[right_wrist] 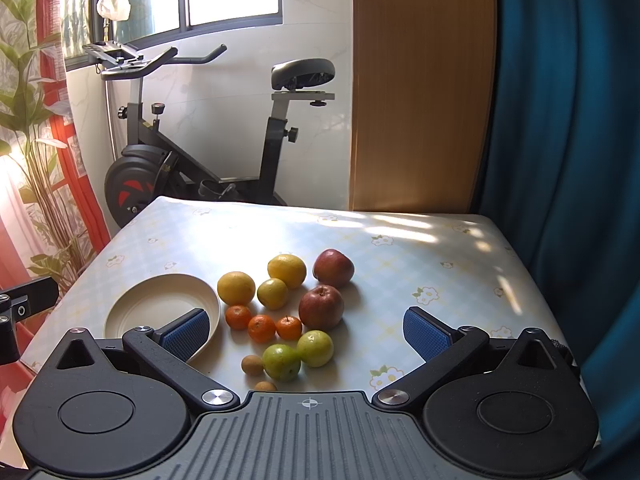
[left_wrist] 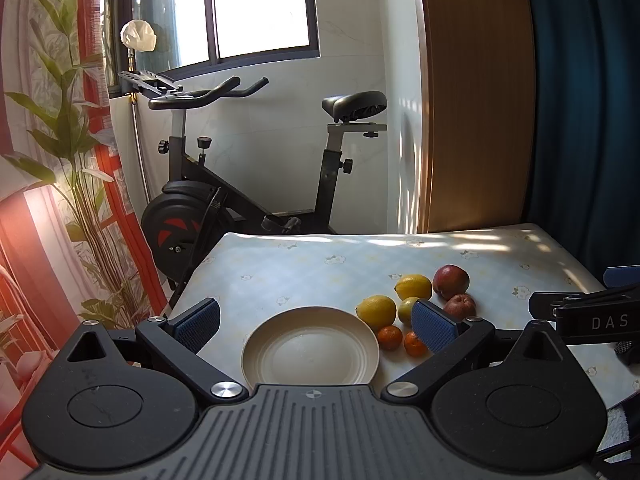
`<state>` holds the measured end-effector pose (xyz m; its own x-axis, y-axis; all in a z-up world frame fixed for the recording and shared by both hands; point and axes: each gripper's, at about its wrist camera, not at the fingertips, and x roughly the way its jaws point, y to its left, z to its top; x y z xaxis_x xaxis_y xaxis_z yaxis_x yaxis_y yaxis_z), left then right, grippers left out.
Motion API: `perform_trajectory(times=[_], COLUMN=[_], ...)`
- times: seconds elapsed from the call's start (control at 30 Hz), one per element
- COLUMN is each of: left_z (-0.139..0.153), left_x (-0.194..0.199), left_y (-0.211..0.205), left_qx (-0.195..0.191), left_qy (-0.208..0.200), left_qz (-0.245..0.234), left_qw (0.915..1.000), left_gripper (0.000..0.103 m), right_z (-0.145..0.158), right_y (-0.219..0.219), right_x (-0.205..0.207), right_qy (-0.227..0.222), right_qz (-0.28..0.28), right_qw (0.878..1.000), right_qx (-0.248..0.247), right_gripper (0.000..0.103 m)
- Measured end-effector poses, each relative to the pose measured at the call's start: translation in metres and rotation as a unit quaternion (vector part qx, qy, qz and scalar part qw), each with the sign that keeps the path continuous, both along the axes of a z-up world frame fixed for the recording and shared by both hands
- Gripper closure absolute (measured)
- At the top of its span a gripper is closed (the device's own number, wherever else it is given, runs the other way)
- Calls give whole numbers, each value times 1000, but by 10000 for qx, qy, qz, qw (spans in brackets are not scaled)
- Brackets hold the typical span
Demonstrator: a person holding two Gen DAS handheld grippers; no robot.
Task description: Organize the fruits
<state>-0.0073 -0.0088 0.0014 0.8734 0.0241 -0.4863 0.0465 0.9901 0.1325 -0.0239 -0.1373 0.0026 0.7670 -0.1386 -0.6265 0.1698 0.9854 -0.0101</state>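
Cream plate [right_wrist: 132, 304] lies empty, left of the fruit [right_wrist: 288, 308]. Right gripper [right_wrist: 308, 334], fingers spread and holding nothing, faces the fruit more squarely; left gripper [left_wrist: 316, 320], likewise spread, faces the plate.

Glossy plate [right_wrist: 132, 304]; smooth wipe-clean tablecloth [right_wrist: 420, 248]; woodgrain panel [right_wrist: 420, 80]

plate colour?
Plain cream plate, no pattern and nothing on it. The left wrist view shows it best.
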Motion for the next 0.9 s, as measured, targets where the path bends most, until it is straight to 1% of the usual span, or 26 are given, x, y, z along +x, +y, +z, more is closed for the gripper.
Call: perform_trajectory(times=[0.33, 0.4, 0.53, 0.57, 0.6, 0.7, 0.77, 0.83, 0.9], left_z=[0, 1, 3, 3, 5, 4, 2, 0, -2], left_x=[1, 3, 12, 16, 22, 36, 44, 52, 57], left_y=[2, 2, 5, 7, 10, 21, 23, 24, 25], left_qx=[-23, 74, 335, 314, 205, -139, -162, -159, -212], left_qy=[-32, -91, -348, -335, -277, -218, -254, -300, -451], left_qz=[15, 80, 219, 202, 137, -98, -95, -133, -211], left_qw=[10000, 9999, 9986, 9987, 9993, 9996, 9995, 9993, 9985], left_gripper=[0, 0, 0, 1, 2, 3, 3, 3, 3], right_z=[1, 2, 5, 5, 4, 0, -4, -6, -10], right_y=[-2, -5, -23, -28, -34, -53, -63, -66, -67], right_x=[1, 1, 10, 12, 16, 28, 38, 45, 53], right_qy=[-13, -98, -254, -279, -314, -365, -418, -577, -787], right_qz=[11, 85, 126, 128, 145, 268, 279, 282, 229], right_qw=[10000, 9999, 9995, 9994, 9993, 9979, 9971, 9972, 9966], right_qx=[4, 46, 128, 134, 167, 467, 564, 381, -22], right_gripper=[0, 0, 0, 0, 0, 0, 0, 0, 0])
